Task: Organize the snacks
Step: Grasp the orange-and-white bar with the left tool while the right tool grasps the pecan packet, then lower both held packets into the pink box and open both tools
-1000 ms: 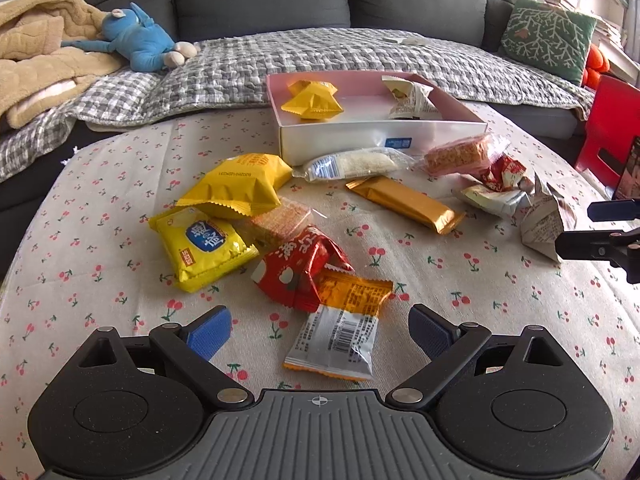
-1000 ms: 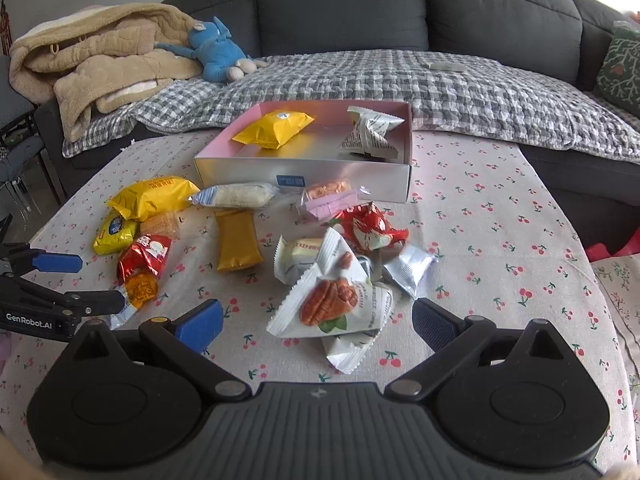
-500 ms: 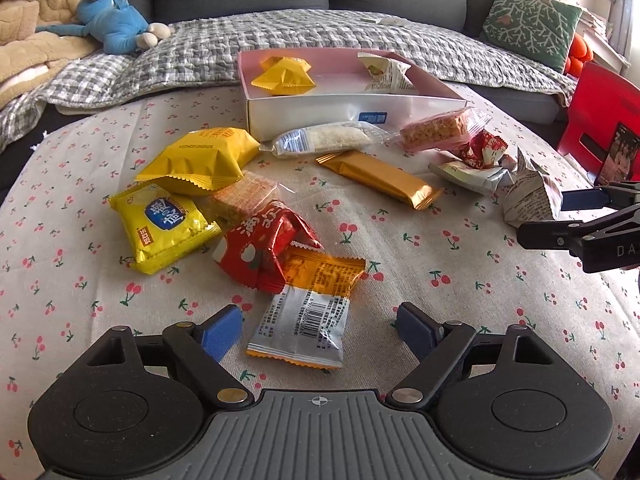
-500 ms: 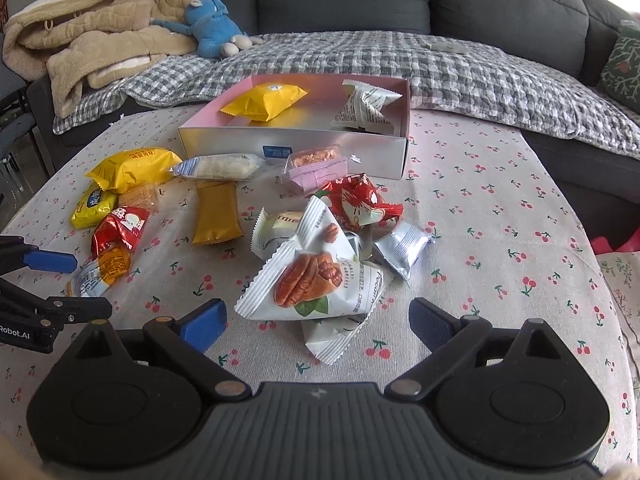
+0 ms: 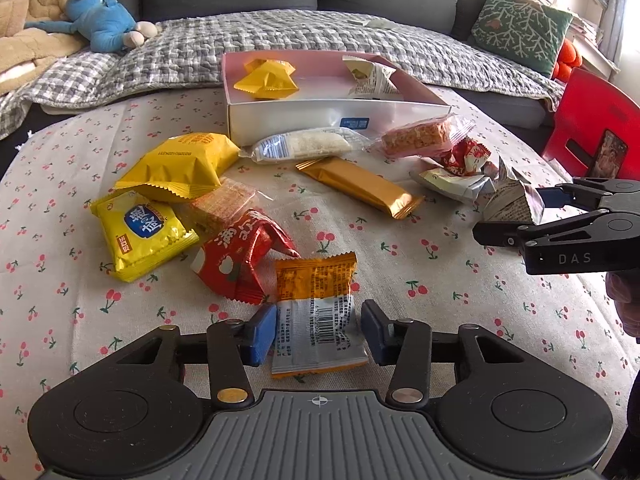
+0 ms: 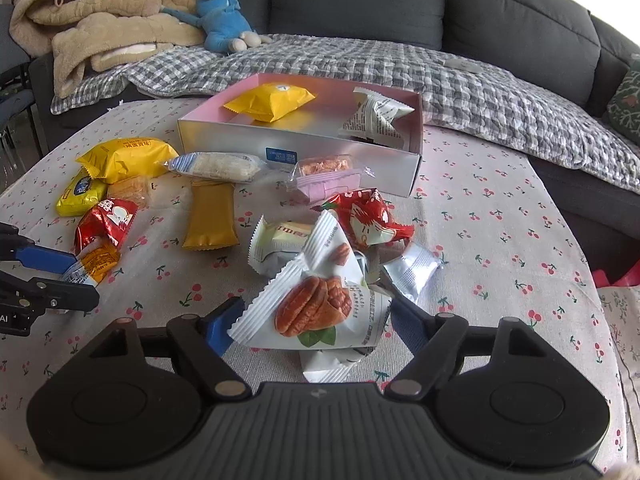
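Observation:
Snack packets lie scattered on a cherry-print tablecloth (image 5: 440, 280) in front of a pink open box (image 5: 304, 120), which holds a yellow packet (image 5: 268, 78) and a white one (image 5: 372, 80). My left gripper (image 5: 318, 334) is closing, and its blue pads touch both sides of an orange-and-white packet (image 5: 316, 296). In the right wrist view that packet (image 6: 96, 260) sits between the same fingers. My right gripper (image 6: 316, 326) is also closing around a white pecan packet (image 6: 320, 308), which lies between its pads without being squeezed.
Red (image 5: 240, 264), yellow (image 5: 180, 164), gold (image 5: 360, 188) and clear-wrapped (image 5: 304, 146) snacks crowd the cloth between the grippers and the box. Behind it is a grey sofa with a checked blanket (image 6: 440, 76) and a blue plush toy (image 6: 220, 20). A red chair (image 5: 592, 120) stands at the right.
Both grippers' jaws have narrowed from wide open. The left pads have come in onto the orange-and-white packet; the right pads have come in beside the pecan packet. Both views have tipped slightly lower.

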The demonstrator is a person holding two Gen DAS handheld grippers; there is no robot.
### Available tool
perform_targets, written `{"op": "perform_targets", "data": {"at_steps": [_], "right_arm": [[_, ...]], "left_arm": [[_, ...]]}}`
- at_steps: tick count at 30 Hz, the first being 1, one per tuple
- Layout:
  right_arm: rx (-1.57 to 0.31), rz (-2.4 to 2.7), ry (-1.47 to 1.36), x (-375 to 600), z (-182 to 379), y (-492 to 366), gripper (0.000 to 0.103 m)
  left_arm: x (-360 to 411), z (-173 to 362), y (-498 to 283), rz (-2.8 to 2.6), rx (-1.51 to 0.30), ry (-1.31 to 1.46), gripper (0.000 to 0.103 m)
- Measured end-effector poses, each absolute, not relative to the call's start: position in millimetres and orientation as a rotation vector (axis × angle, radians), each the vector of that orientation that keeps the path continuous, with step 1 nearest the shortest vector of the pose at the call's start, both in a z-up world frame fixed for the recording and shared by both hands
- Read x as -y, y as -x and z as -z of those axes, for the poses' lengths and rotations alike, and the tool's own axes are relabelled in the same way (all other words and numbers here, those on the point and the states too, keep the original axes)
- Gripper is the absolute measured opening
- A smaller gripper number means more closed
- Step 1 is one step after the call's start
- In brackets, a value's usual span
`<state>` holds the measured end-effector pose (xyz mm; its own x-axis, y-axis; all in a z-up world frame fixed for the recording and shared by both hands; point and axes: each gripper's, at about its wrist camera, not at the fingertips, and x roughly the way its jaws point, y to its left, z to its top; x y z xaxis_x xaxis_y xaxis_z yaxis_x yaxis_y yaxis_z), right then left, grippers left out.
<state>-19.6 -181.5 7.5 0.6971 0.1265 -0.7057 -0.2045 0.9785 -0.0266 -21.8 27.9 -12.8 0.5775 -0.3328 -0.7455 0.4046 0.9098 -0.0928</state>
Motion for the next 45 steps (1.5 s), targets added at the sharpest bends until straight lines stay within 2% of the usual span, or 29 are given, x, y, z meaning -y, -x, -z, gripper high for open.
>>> {"op": "perform_targets", "data": {"at_steps": [8,11,12,28,45], "right_arm": [[-0.768,-0.177,0.115,183,-9,18,0.065],[-0.76,-0.171,0.132,181,-10,19,0.056],[-0.758,-0.169,0.137,181,-10,19,0.047],[-0.78,-0.181,0.089,182,-21,20,0.046],[-0.757,-0.225,-0.062,184,-50,16,0.046]], "left_arm": [[-27,12,23,0.432,-0.847,-0.095,0.039],[-26,11,23,0.43,-0.844,-0.1,0.038],[-26,11,24,0.43,-0.843,-0.102,0.037],[-22,0,29,0.453,-0.817,-0.098,0.037],[-11,-35,17,0.461,-0.716,-0.067,0.037]]}}
